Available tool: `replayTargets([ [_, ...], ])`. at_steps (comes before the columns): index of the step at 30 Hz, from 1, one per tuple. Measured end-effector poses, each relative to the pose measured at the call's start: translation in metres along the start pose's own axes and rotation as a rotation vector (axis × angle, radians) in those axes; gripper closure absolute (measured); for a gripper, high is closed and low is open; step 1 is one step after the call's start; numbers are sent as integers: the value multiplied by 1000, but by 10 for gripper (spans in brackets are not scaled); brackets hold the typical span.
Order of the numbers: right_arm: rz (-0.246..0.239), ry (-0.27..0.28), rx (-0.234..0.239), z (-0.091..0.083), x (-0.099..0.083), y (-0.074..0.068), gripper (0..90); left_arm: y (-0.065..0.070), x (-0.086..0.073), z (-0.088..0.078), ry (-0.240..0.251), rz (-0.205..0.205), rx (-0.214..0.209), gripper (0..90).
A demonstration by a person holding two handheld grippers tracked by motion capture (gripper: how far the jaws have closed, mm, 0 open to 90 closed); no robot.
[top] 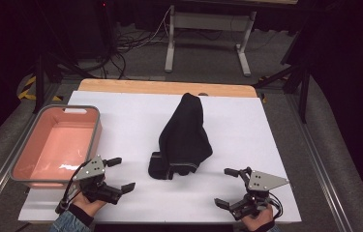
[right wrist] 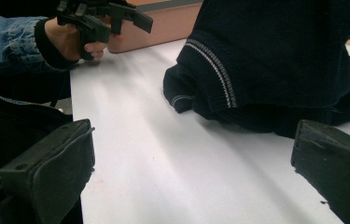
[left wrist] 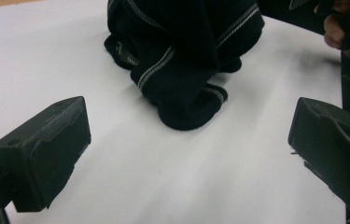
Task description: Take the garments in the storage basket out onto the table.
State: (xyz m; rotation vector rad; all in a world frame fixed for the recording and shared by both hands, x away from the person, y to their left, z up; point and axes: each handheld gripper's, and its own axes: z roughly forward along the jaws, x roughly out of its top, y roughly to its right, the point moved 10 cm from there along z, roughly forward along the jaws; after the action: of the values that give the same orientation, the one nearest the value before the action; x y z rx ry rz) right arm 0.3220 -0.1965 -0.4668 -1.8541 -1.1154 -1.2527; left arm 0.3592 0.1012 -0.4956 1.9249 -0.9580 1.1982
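A black knitted garment with thin white stripes (top: 184, 140) lies crumpled in the middle of the white table (top: 247, 125). My left gripper (top: 121, 175) rests near the front edge, left of the garment, open and empty. In the left gripper view the garment's cuff (left wrist: 189, 109) lies just beyond the jaws. My right gripper (top: 226, 187) sits near the front edge, right of the garment, also open with nothing between its jaws. In the right gripper view the garment (right wrist: 275, 60) fills the upper right, and the other gripper (right wrist: 102, 18) shows at the top left.
A pink bin (top: 55, 145) with a grey rim stands at the table's left side, empty. A wooden strip (top: 169, 87) runs along the table's far edge. Cables and a metal frame (top: 208, 34) lie on the floor beyond.
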Motion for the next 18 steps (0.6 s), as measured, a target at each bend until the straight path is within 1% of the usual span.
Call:
replayTargets([
  [2,1,0,1,0,0,0,3,0,-4,0,9,-18,-3,0],
  [3,1,1,1,0,0,0,3,-1,-5,0,15,-17,0,0],
  [4,1,1,1,0,0,0,3,0,-6,0,14,-23,-1,0],
  [8,3,-1,1,0,-1,1,3,-1,-9,2,8,-9,3,0],
  [9,6,-2,1,0,-1,1,3,0,-7,2,18,-10,2,0],
  [11,7,-1,1,0,-1,1,3,-2,-7,2,21,-6,11,1],
  [13,8,0,0,0,-1,1,3,-4,-6,3,24,-13,22,1],
  [15,9,-1,-1,0,-2,1,3,-6,-6,3,23,-16,38,2],
  [16,8,-2,-1,0,-2,1,3,-7,-6,2,24,-11,50,2],
  [18,9,-3,-1,1,-2,1,3,-7,-6,2,25,-10,52,2],
])
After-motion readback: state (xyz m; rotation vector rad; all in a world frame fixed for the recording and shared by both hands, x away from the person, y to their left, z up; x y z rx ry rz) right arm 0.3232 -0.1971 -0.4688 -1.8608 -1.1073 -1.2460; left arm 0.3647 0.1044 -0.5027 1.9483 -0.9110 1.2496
